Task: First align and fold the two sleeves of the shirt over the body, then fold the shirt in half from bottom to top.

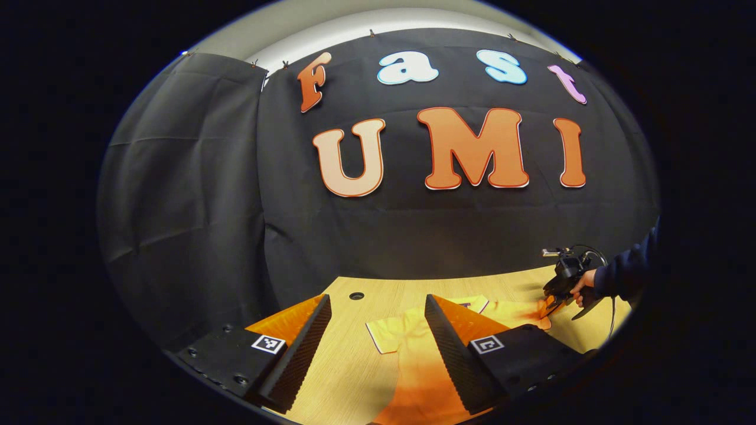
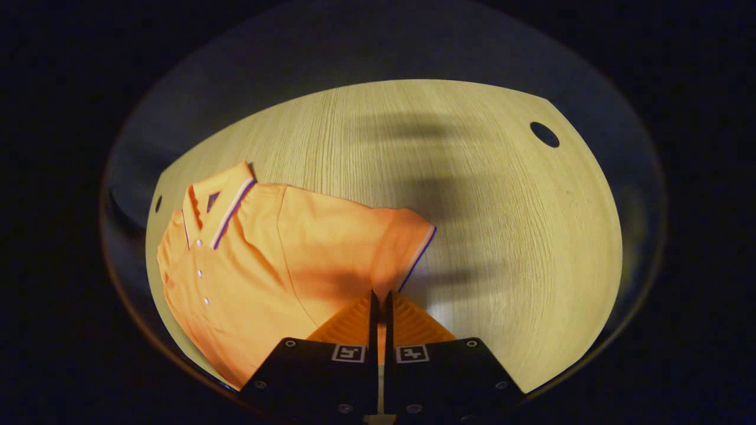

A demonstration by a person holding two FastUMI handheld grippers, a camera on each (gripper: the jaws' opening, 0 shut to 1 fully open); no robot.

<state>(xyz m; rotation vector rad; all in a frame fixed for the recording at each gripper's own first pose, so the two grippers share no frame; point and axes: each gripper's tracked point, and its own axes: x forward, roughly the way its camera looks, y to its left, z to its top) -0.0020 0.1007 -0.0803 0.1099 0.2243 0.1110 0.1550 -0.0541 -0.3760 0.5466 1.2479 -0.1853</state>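
On table (image 2: 502,195): right gripper (image 2: 381,301) jaws apparently pinching shirt (image 2: 266,260) sleeve; left gripper (image 1: 378,321) jaws wide, empty, above shirt.

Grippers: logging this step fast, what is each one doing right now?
Left gripper: fingers open, holding nothing, above the shirt.
Right gripper: fingers closed on the shirt's sleeve.

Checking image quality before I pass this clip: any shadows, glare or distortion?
Right gripper view: soft dark shadow bands across the table, a small bright glare patch beside the claw. Left gripper view: fisheye bends the table edge; picture sharp.
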